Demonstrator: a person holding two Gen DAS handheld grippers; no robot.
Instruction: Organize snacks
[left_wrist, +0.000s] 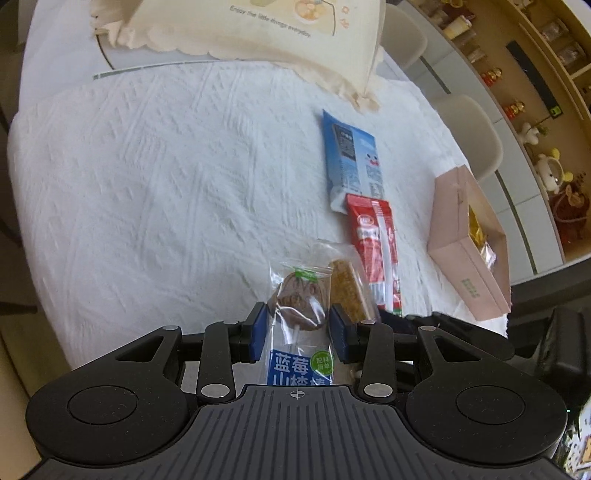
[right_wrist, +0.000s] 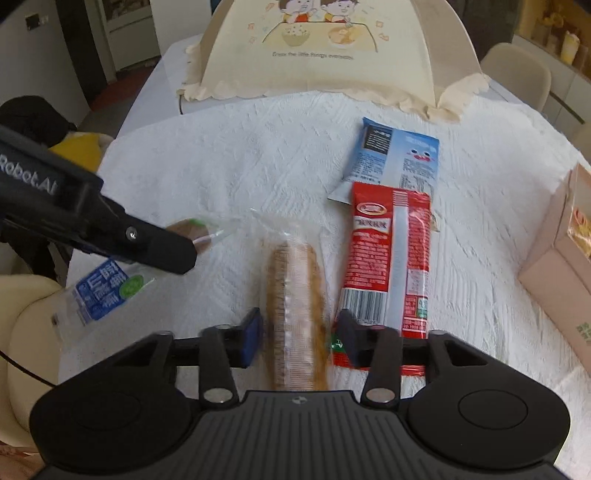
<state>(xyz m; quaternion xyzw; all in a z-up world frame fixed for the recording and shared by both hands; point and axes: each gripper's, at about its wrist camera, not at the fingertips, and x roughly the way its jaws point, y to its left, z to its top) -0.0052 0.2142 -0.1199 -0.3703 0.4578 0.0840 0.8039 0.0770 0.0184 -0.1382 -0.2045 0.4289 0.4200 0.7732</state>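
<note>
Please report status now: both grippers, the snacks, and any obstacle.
Left gripper shut on lollipop packet, lifted off the cloth. Right gripper shut on cracker packet. Red packet close beside right finger; blue packet and pink box beyond.

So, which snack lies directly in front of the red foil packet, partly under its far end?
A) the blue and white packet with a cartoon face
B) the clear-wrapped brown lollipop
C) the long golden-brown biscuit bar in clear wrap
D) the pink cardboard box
A: in the right wrist view the blue and white packet with a cartoon face has its near edge tucked under the far end of the red foil packet.
</note>
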